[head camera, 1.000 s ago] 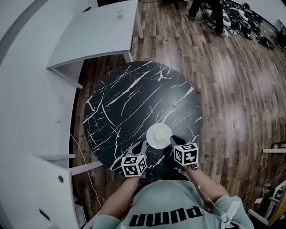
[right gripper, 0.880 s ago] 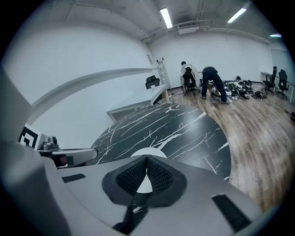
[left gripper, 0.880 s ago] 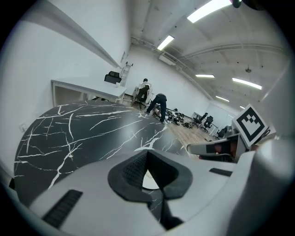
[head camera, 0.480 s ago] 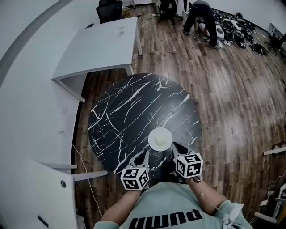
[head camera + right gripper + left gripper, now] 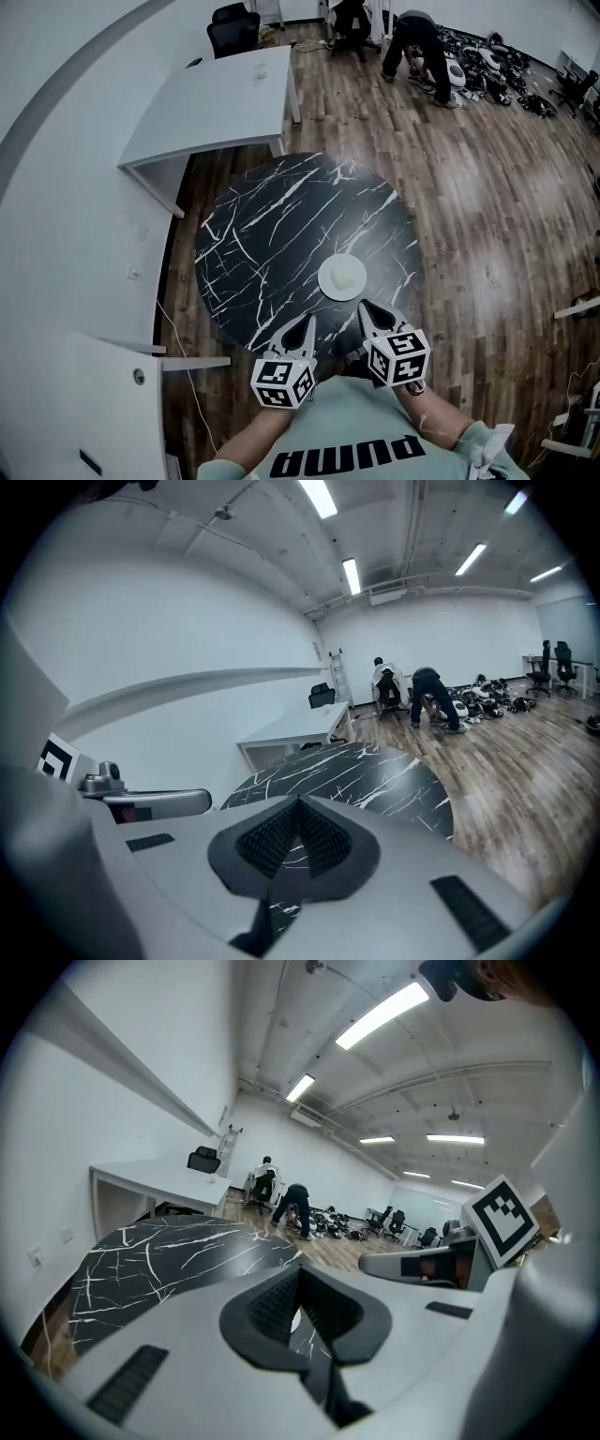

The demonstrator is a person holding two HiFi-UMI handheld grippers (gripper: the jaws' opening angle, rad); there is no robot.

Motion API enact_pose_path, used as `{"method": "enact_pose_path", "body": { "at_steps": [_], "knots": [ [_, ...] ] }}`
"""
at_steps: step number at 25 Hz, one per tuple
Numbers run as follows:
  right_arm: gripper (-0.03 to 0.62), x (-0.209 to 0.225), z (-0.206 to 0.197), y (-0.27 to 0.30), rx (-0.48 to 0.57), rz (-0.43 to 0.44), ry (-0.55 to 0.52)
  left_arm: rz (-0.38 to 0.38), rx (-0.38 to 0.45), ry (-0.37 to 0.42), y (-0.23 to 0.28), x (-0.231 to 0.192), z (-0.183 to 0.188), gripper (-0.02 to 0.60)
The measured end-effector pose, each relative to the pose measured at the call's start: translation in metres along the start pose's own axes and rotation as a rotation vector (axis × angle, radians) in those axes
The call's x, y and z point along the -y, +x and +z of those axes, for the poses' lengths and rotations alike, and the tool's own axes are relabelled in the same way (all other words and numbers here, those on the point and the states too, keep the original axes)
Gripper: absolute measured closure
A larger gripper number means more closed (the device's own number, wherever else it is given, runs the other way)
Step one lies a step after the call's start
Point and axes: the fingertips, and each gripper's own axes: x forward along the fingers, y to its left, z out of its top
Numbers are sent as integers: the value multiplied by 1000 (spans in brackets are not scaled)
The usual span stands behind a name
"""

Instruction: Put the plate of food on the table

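Observation:
A white plate (image 5: pixel 342 277) with a pale mound of food rests on the round black marble table (image 5: pixel 272 225), on its near right part. My left gripper (image 5: pixel 309 320) sits at the table's near edge, a little short and left of the plate, jaws together with nothing in them. My right gripper (image 5: pixel 363 306) is just short of the plate's near right rim, also shut and empty. In the left gripper view the left gripper (image 5: pixel 300 1269) points over the table (image 5: pixel 159 1251). The right gripper view shows the right gripper (image 5: pixel 300 801) above the table (image 5: pixel 356 766).
A white desk (image 5: pixel 216 94) stands beyond the table with a black chair (image 5: pixel 234 28) behind it. White cabinets (image 5: pixel 75 394) line the left. People (image 5: pixel 412 37) bend over scattered gear (image 5: pixel 506 75) on the wooden floor (image 5: pixel 487 206) at the far right.
Both grippers have drawn back from the plate's sides toward the person. The plate now rests alone on the table, a short gap ahead of them.

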Motion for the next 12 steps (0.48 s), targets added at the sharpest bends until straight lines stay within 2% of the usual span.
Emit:
{"method": "enact_pose_path", "body": {
  "at_steps": [12],
  "knots": [
    [585,-62,-24,-72,81,-46,-28,-60,66,126,-88,29,-5,575]
  ]
}}
